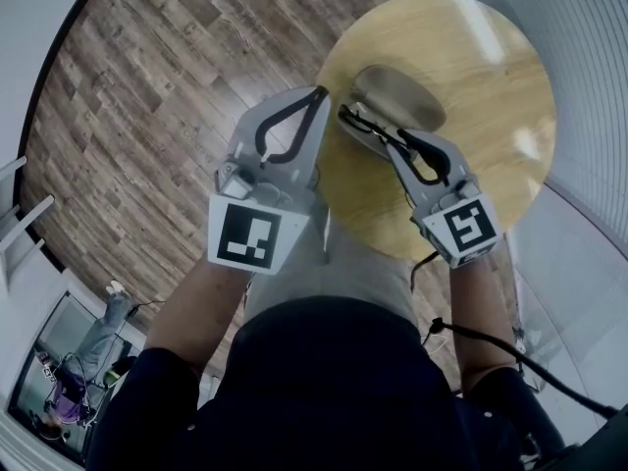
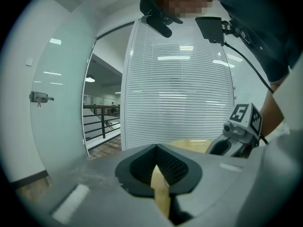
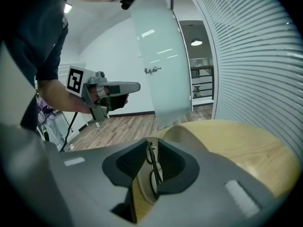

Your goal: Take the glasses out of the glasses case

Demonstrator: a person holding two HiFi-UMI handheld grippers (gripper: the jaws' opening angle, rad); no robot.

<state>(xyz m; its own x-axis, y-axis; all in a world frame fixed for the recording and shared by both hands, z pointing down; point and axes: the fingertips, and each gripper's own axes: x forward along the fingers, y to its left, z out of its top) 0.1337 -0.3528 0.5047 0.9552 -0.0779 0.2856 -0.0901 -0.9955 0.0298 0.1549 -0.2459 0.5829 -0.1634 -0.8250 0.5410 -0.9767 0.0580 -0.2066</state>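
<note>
Glasses (image 3: 153, 167): dark frame, on edge over the open glasses case (image 1: 397, 94), between the parted fingers of the right gripper (image 3: 152, 143), released. Case: beige, lid raised, on round wooden tabletop (image 1: 481, 116). Left gripper (image 2: 156, 151): fingers clenched, empty, near the case.

A round table (image 1: 491, 96) stands at the far right of the wooden floor (image 1: 147, 96), with a slatted wall (image 1: 594, 77) curving just behind it on the right. An open glasses case (image 1: 402, 91) lies on the table's left part. The glasses (image 1: 361, 126) lie in the case at its near left end, between the parted jaws of the right gripper (image 1: 397, 140). The left gripper (image 1: 320, 92) is held to the left, its tip at the table's left edge, beside the case.
</note>
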